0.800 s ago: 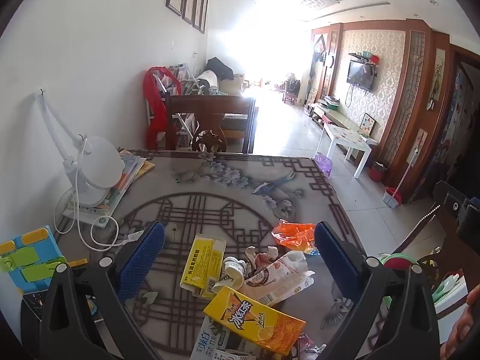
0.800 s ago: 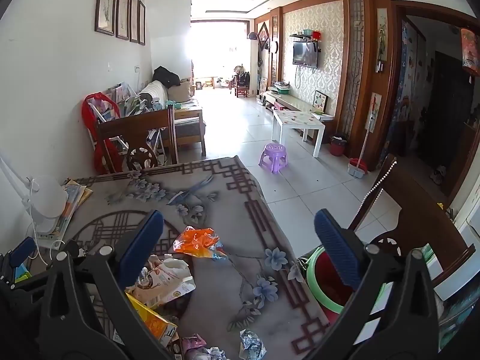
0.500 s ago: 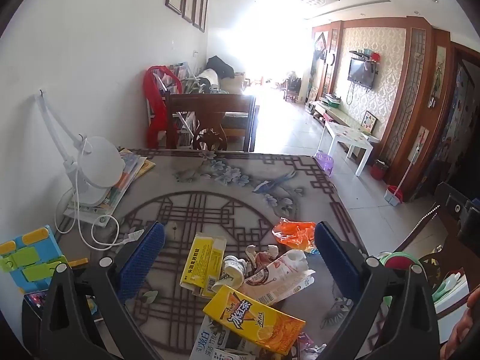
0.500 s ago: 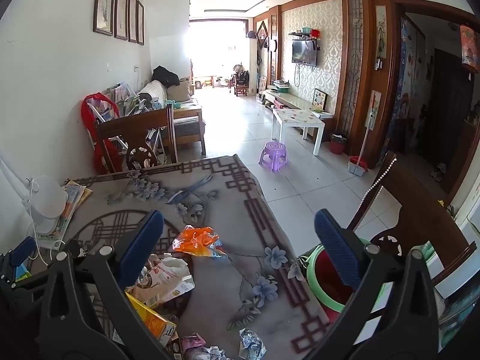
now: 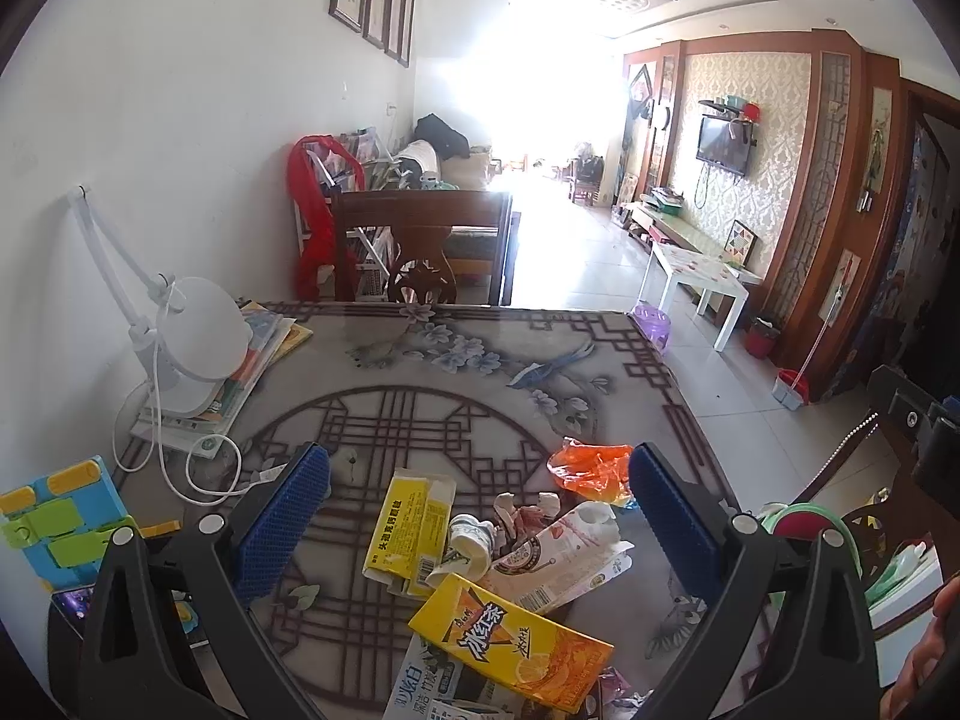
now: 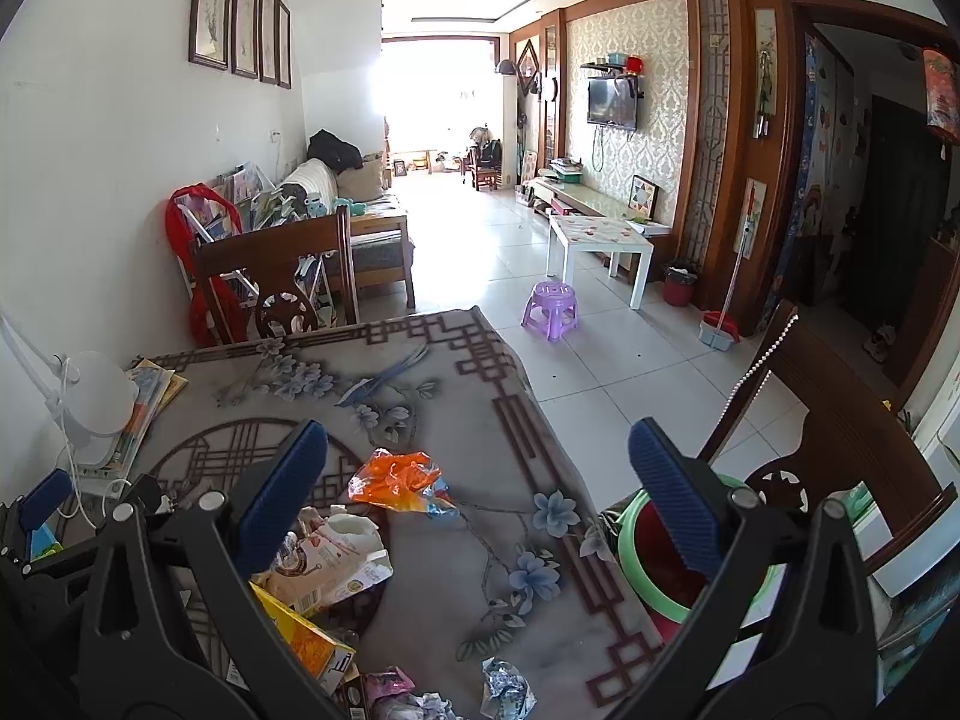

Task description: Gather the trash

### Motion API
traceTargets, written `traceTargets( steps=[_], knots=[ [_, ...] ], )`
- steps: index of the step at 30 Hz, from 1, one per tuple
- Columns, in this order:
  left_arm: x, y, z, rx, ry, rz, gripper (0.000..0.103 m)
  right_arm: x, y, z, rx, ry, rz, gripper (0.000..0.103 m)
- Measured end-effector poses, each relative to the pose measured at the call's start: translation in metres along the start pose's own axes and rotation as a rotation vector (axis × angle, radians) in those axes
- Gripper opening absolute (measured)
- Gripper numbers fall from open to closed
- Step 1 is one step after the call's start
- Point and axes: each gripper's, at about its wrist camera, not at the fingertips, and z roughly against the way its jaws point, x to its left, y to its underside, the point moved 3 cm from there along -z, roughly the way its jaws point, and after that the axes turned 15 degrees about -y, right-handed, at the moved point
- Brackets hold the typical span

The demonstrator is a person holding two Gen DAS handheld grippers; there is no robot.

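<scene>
Patterned cloth covers the surface [image 5: 456, 378], and the trash sits heaped at its near edge, directly ahead of the left tongs [image 5: 480, 516], which hang spread wide and empty above it. Nearest lies the yellow drink carton [image 5: 510, 642], long axis slanting from near right to far left; beyond it are a crushed milk-tea pouch [image 5: 558, 558], a flattened yellow box [image 5: 408, 528] and a small white cup [image 5: 468, 540], all touching. The right tongs [image 6: 480, 516], also spread and empty, hover further right, with the orange wrapper [image 6: 399, 480] between their pads and the green-rimmed bin [image 6: 654, 564] just off the edge (likely the drop point). A lamp [image 5: 198, 354] on books stands well apart, so nothing seems to block a descent.
</scene>
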Motion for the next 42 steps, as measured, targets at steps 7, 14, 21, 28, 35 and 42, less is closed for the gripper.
traceTargets(
  steps=[7, 14, 21, 28, 35, 42],
  knots=[
    [-0.0003, -0.0001, 0.0002, 0.0, 0.001, -0.003, 0.095, 0.0002, -0.0003, -0.0002, 0.004, 0.001, 0.002, 0.099],
    [-0.0002, -0.0005, 0.0004, 0.0, 0.0, -0.002, 0.095, -0.0002, 0.0, -0.0004, 0.003, 0.001, 0.002, 0.099],
    [-0.0007, -0.0012, 0.0008, -0.002, 0.002, -0.005, 0.095, 0.0004, 0.0003, -0.0007, 0.003, 0.002, 0.003, 0.1],
    [-0.0021, -0.0045, 0.0025, -0.004, 0.003, -0.012, 0.095, 0.0001, 0.0003, -0.0011, 0.004, 0.002, 0.002, 0.1],
    [-0.0047, -0.005, 0.0016, -0.004, 0.0, -0.015, 0.095, -0.0001, 0.0008, -0.0014, 0.003, 0.001, 0.004, 0.099],
    [-0.0045, -0.0043, -0.0001, -0.002, -0.003, -0.015, 0.095, -0.0007, 0.0026, -0.002, 0.009, -0.001, 0.009, 0.1]
  ],
)
